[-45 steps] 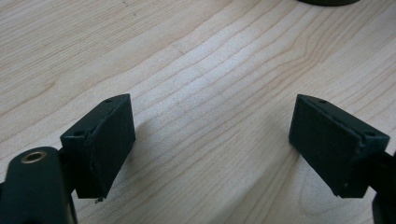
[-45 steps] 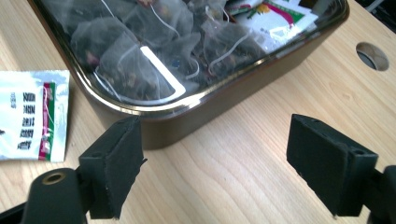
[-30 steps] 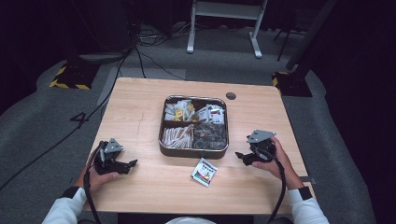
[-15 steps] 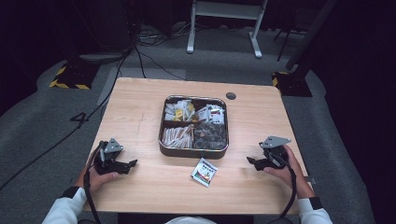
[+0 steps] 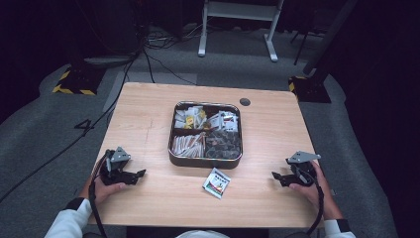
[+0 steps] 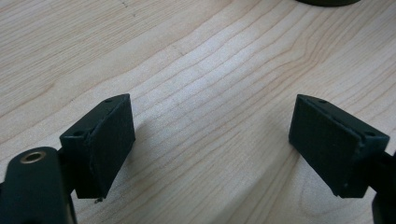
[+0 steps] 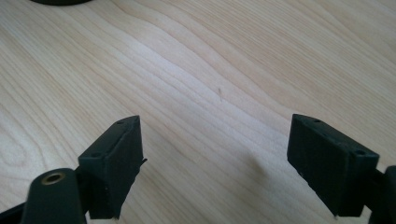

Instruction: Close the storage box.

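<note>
Cables point(image 5: 163, 67) snake across the grey carpet point(image 5: 341, 124) behind. There's a white stand point(image 5: 242, 11) too, maybe a desk frame.

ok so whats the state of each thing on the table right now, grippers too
left hand-held gripper: open, holding nothing, low over bare wood
right hand-held gripper: open, holding nothing, low over bare wood
tray: lidless, four compartments all holding packets
loose packet: lying flat on the table in front of the tray, apart from it, untouched
table: level, bare around the tray
</note>
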A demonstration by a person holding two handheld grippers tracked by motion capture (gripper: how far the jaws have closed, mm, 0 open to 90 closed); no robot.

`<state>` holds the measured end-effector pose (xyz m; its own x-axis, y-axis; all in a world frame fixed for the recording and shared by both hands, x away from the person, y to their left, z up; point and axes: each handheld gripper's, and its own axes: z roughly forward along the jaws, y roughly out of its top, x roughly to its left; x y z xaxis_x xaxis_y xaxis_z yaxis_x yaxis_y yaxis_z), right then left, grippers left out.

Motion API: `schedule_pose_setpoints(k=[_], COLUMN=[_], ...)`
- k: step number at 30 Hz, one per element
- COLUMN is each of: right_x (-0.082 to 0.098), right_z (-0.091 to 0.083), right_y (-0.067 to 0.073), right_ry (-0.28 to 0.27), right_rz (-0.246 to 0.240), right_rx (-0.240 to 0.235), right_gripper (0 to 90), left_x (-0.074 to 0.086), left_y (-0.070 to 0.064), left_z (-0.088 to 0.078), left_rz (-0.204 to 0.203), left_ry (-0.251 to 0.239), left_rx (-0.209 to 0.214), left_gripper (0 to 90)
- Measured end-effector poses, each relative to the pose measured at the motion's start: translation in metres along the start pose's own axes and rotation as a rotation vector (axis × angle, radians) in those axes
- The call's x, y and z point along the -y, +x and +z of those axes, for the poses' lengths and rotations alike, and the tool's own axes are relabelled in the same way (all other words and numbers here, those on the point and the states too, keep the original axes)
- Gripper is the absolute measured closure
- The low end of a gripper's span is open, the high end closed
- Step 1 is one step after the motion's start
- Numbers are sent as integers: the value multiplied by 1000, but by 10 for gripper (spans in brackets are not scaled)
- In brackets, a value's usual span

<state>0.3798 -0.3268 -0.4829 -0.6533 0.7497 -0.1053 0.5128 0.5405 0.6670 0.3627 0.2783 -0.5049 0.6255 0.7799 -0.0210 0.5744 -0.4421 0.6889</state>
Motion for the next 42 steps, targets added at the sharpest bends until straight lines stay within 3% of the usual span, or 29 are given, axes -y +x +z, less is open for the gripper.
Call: schedule_pose_setpoints(k=[13,22,28,31,42], right_x=[23,36,43,46,45], right_z=[-5,-8,-10,-10,-9], right_y=[-8,-15,-18,-19,-19], right_ry=[0,-36,-60,-81,-81], right_rz=[65,141,168,178,183], right_rx=[19,7,28,34,43], right_gripper=[184,162,160,160,153], left_x=[-1,-1,-1,-1,-1], left_y=[1,1,1,1,1], left_z=[1,1,1,1,1], left_rz=[3,6,7,2,2], left_ry=[-2,-2,-2,-3,-3], left_rx=[1,0,1,3,4], left_gripper=[146,147,146,147,147])
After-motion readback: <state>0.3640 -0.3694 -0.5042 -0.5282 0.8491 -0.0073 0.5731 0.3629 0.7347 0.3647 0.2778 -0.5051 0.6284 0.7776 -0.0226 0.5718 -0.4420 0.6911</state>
